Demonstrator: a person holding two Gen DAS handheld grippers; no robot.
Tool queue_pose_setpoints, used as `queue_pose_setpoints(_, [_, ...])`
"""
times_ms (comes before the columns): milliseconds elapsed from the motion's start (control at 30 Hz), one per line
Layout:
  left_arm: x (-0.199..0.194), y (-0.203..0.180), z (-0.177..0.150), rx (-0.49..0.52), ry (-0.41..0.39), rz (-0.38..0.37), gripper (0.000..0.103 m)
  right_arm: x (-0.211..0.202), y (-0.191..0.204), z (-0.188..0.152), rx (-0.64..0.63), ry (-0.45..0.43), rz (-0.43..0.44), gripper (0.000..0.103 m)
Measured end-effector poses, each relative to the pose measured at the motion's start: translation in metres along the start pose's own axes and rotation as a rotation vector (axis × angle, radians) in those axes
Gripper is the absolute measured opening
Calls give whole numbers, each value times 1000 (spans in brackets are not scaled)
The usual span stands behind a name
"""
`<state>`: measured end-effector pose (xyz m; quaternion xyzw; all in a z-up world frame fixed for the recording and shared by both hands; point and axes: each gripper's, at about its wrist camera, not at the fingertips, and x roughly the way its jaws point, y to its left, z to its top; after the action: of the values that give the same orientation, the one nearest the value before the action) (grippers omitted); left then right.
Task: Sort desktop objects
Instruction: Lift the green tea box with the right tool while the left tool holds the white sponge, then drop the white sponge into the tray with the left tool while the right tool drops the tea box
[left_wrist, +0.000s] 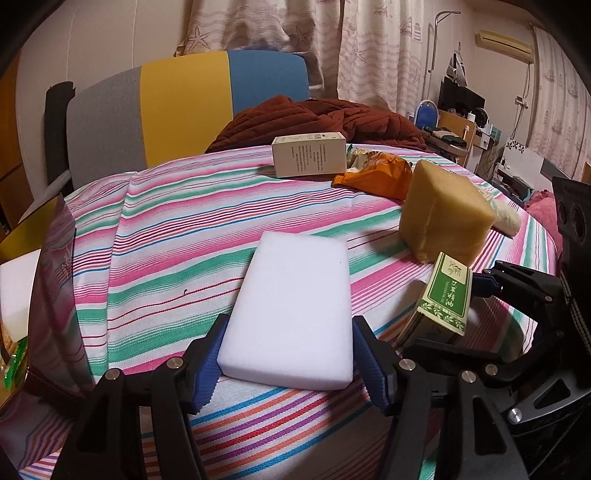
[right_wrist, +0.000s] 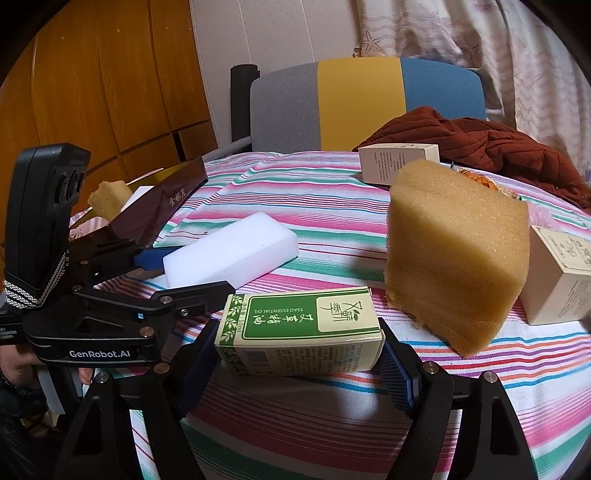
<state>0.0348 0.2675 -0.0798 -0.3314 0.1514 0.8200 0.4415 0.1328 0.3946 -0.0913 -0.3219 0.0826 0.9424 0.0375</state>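
Note:
A white foam block (left_wrist: 295, 310) lies lengthwise on the striped tablecloth (left_wrist: 177, 236). My left gripper (left_wrist: 290, 336) is shut on its near end, with a blue pad pressed against each long side. From the right wrist view this block (right_wrist: 229, 254) sits low over the cloth in the left gripper (right_wrist: 184, 271). My right gripper (right_wrist: 299, 343) is shut on a green-and-cream essential oil box (right_wrist: 303, 328), held crosswise. In the left wrist view that box (left_wrist: 443, 299) is tilted up at the right. A big yellow sponge (right_wrist: 454, 254) stands just behind it.
A dark brown open box (right_wrist: 162, 206) at the left holds a yellow sponge piece (right_wrist: 109, 197). A beige carton (left_wrist: 310, 155), an orange wrapper (left_wrist: 376, 173) and a rust-red jacket (left_wrist: 325, 118) lie at the back. A cream carton (right_wrist: 561, 273) is at the right. A chair (left_wrist: 184, 107) stands behind.

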Motion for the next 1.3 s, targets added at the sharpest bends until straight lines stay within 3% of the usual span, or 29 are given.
queue_pose_setpoints(233, [-2, 1, -2, -4, -10, 14, 61, 0, 4, 0, -16, 5, -16, 80])
queue_pose_setpoints(367, [-6, 2, -2, -17, -22, 15, 61, 0, 5, -1, -25, 5, -43, 74])
queue_pose_setpoints(600, [-35, 12, 1, -62, -88, 3, 61, -4, 4, 1, 2, 7, -49, 73])
queue_pose_setpoints(800, [-77, 42, 10, -141, -172, 31, 61, -5, 23, 19, 10, 3, 50, 73])
queue_pose_setpoints(1000, [-113, 102, 6, -250, -223, 156, 61, 10, 71, 62, -66, -21, 170, 73])
queue_pose_setpoints(1300, [-120, 190, -17, -390, -151, 312, 61, 83, 146, 146, -53, 39, 329, 73])
